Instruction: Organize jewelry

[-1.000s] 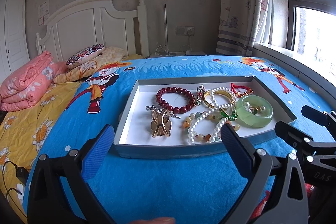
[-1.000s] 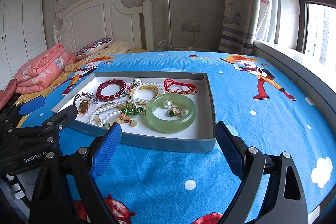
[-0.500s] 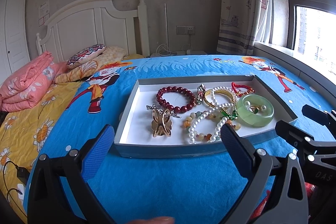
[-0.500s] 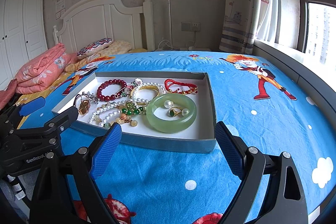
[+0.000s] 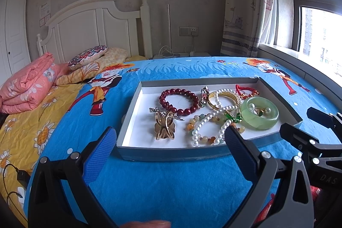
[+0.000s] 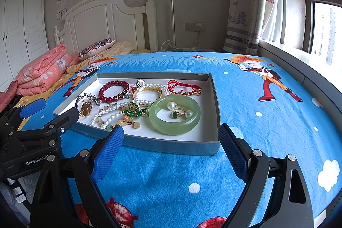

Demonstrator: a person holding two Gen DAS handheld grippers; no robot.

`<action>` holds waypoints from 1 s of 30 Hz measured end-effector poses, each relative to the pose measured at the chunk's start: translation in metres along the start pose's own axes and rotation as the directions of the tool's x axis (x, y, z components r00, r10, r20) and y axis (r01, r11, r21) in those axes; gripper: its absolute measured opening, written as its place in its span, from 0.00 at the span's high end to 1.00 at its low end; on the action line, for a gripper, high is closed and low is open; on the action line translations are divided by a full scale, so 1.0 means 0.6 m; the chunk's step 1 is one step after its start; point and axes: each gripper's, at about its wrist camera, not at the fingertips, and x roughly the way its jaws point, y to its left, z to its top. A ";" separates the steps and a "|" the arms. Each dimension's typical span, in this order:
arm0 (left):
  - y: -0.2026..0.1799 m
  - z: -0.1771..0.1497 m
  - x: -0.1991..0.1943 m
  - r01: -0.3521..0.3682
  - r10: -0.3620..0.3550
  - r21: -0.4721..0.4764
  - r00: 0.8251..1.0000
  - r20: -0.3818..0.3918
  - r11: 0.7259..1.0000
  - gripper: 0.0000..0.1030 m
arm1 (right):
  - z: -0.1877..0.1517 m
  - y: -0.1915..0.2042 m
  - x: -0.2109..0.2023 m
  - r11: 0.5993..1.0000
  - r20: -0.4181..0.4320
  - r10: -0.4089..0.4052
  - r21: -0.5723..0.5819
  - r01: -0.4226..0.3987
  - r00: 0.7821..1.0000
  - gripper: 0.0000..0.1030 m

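On the bed, tray holds tangled jewelry; both grippers' jaws wide open, empty.

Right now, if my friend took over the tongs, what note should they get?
Left tongs: open, holding nothing, hovering in front of the tray.
Right tongs: open, holding nothing, at the tray's near right corner.
All the jewelry sits mixed in the tray on the blue bedspread: red bead bracelet, pearl strands, green bangle with a ring and pearl earrings inside it, red cord bracelet, gold clip.
Done: nothing sorted yet.
Left: untangle the pile and sort every piece.
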 end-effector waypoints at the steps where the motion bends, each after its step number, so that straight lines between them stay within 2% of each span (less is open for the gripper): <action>1: 0.000 0.000 0.000 0.001 -0.001 0.002 1.000 0.000 1.000 0.02 | 0.000 0.000 0.000 1.000 0.000 0.000 0.000 0.000 1.000 0.16; 22: -0.002 0.001 0.000 0.003 -0.003 0.010 1.000 0.000 1.000 0.02 | -0.002 0.005 -0.002 1.000 -0.002 0.002 0.002 -0.002 1.000 0.16; 26: -0.005 0.000 0.000 -0.014 0.014 0.028 1.000 -0.004 1.000 0.02 | -0.002 0.003 -0.001 1.000 -0.002 0.002 0.002 -0.002 1.000 0.16; 30: -0.006 -0.004 -0.009 -0.048 0.047 0.028 0.998 0.036 0.998 0.02 | -0.001 0.002 -0.002 1.000 -0.002 0.003 0.003 -0.003 1.000 0.16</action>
